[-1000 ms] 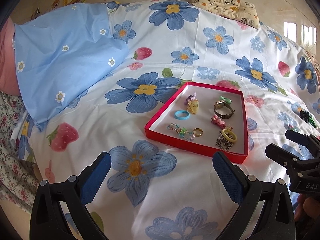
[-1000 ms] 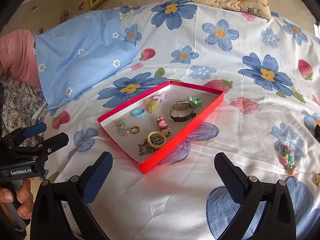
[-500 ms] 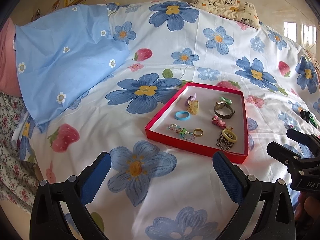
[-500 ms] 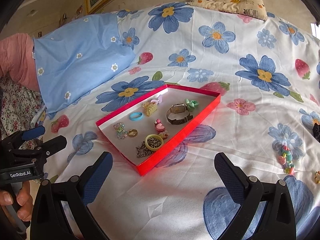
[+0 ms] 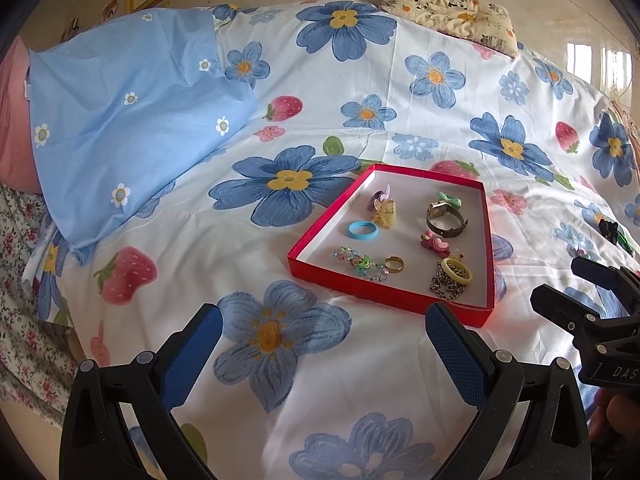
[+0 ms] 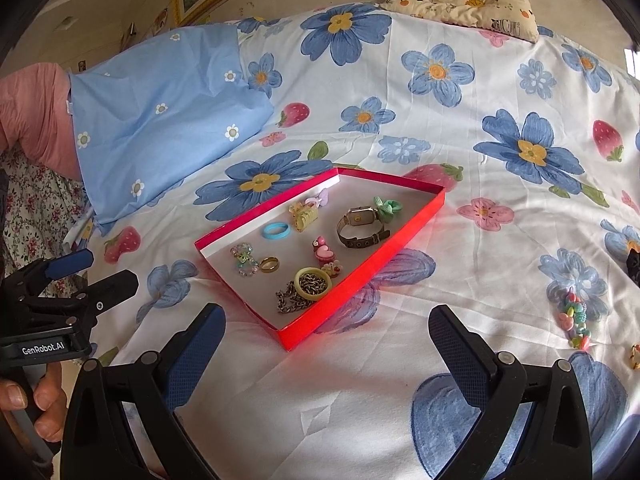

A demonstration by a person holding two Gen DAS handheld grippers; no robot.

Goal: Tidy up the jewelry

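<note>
A red tray [image 5: 384,298] [image 6: 362,270] lies on the floral bedsheet and holds several pieces: a watch [image 5: 445,220] [image 6: 358,224], a blue ring [image 5: 362,231] [image 6: 276,231], a gold ring [image 5: 394,265] [image 6: 269,264], a chain with a yellow ring [image 5: 450,280] [image 6: 308,286] and a bead bracelet [image 5: 358,262]. A pastel bead bracelet [image 6: 576,316] and a black item [image 5: 608,230] lie on the sheet right of the tray. My left gripper [image 5: 320,340] is open and empty, short of the tray's near left. My right gripper [image 6: 326,338] is open and empty, near the tray's front corner.
A light blue pillowcase [image 5: 128,120] covers the left of the bed, with a pink pillow [image 6: 36,112] beside it. A small patterned cushion [image 5: 448,12] lies at the far edge. A tiny charm [image 6: 635,350] lies at the far right of the sheet.
Both grippers have drifted slightly, the right one pulling back a little from the tray. Nothing was picked up or let go.
</note>
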